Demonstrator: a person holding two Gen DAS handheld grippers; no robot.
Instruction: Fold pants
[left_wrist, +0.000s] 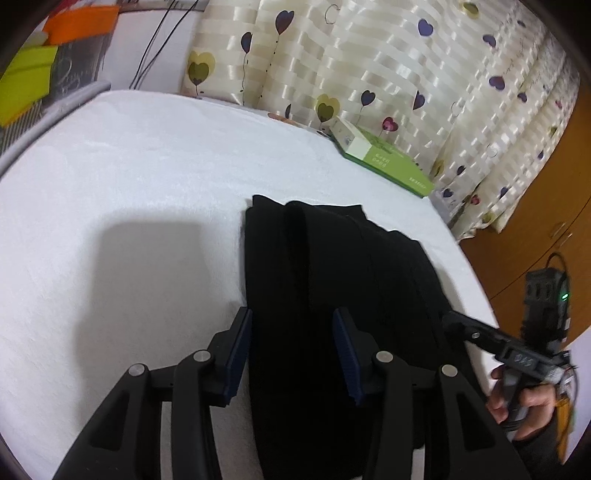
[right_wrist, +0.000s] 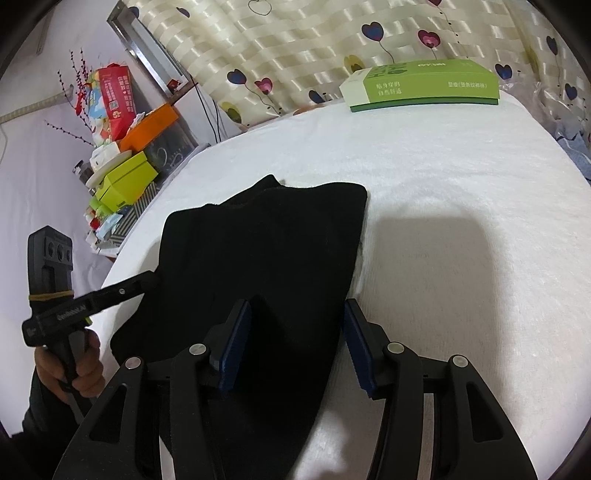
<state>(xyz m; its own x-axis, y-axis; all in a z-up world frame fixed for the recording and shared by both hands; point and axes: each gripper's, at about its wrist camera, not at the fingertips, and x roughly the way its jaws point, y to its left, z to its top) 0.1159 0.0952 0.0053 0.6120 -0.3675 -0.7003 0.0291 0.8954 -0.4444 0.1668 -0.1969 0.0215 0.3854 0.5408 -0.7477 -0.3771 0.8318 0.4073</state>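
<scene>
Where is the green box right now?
The green box lies at the far edge of the white bed, against the heart curtain, beyond the black pants.

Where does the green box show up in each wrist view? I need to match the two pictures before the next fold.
Left wrist view: the green box lies upper right of centre, at the far edge of the white bed, beyond the black pants.
Right wrist view: the green box sits near the top right, again at the far edge.
Shared landmark: the heart-patterned curtain directly behind the box.
</scene>
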